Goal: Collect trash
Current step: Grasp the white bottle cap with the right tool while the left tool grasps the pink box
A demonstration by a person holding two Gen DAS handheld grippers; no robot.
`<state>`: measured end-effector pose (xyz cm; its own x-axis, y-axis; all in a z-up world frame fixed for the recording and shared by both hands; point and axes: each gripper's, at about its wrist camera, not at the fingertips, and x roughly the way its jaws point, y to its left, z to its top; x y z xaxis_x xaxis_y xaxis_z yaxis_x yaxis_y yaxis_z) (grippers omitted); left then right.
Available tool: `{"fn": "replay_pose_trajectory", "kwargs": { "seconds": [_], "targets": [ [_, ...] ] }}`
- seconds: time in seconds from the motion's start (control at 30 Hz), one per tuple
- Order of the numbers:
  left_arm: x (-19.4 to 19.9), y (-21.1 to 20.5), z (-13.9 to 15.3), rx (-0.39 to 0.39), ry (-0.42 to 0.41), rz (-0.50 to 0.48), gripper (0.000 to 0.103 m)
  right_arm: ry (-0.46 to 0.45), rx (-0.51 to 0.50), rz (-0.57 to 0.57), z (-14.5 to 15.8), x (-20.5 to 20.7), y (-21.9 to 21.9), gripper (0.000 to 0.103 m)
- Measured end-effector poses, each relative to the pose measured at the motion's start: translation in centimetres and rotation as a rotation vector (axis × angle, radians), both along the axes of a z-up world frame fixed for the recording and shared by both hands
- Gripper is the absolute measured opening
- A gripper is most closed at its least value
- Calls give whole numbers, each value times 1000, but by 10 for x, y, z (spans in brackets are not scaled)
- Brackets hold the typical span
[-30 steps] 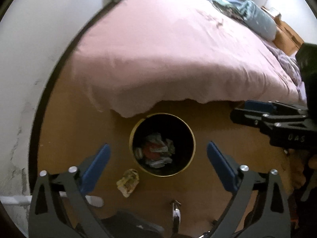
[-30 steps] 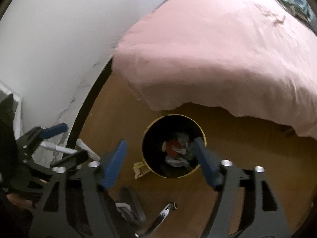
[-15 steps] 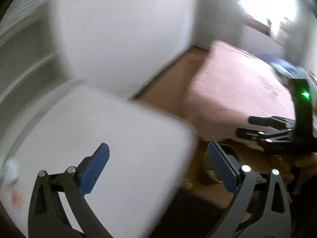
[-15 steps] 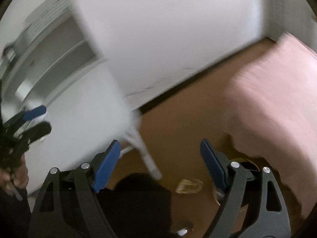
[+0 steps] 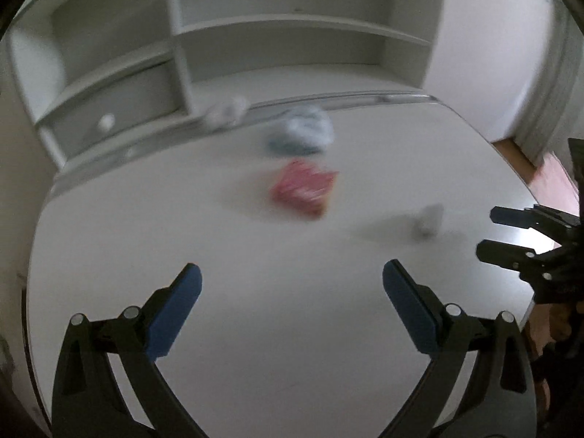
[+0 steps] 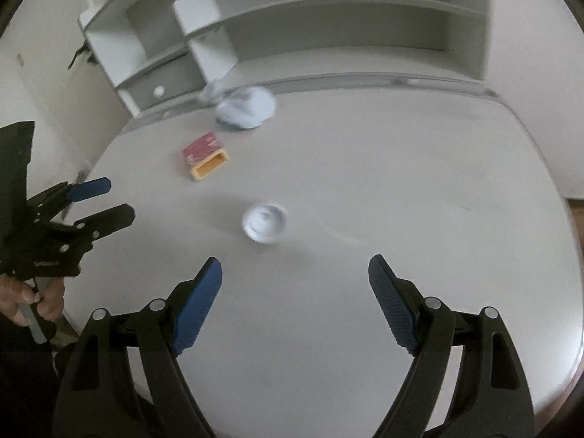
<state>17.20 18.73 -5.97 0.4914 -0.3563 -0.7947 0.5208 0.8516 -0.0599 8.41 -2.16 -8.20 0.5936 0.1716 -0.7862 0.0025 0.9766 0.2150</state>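
White bench (image 6: 401, 182) under shelves (image 6: 328, 18); both hand-held grippers hovered over it, spread wide, empty: right hand-held gripper (image 6: 295, 277), left hand-held gripper (image 5: 292, 284). Crumpled white wad (image 6: 264, 222) sat just ahead of right, nearest, no clear long axis. Red box (image 6: 204, 155) lay farther, ahead-left, long axis diagonal, open end facing near-right. Pale bag (image 6: 246, 107) at bench's far edge

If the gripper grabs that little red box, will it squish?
Probably a bit. The red box looks like thin card with one end open, so it may crush under a hard squeeze. It seems small and light, so it should lift easily. Lying flat on the table, it shouldn't roll.
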Motion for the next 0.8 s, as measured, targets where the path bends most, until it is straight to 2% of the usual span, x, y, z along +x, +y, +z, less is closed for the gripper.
{"fn": "replay_pose_trajectory", "kwargs": {
  "seconds": [0.17, 0.37, 0.4, 0.43, 0.6, 0.8],
  "targets": [
    [2, 8, -12, 0, 22, 14, 96, 18, -48, 43, -6, 21, 18, 78],
    [16, -2, -19, 5, 15, -18, 96, 31, -61, 60, -8, 32, 16, 60],
    [21, -7, -20, 4, 15, -25, 96, 25, -70, 62, -8, 34, 17, 51],
    [24, -11, -21, 2, 16, -32, 96, 22, -79, 66, -8, 34, 18, 31],
    [39, -34, -25, -12, 33, -66, 96, 10, -59, 68, -3, 29, 14, 31],
    [61, -62, -36, 28, 31, -79, 96, 8, -43, 35, 2, 14, -2, 31]
  ]
}}
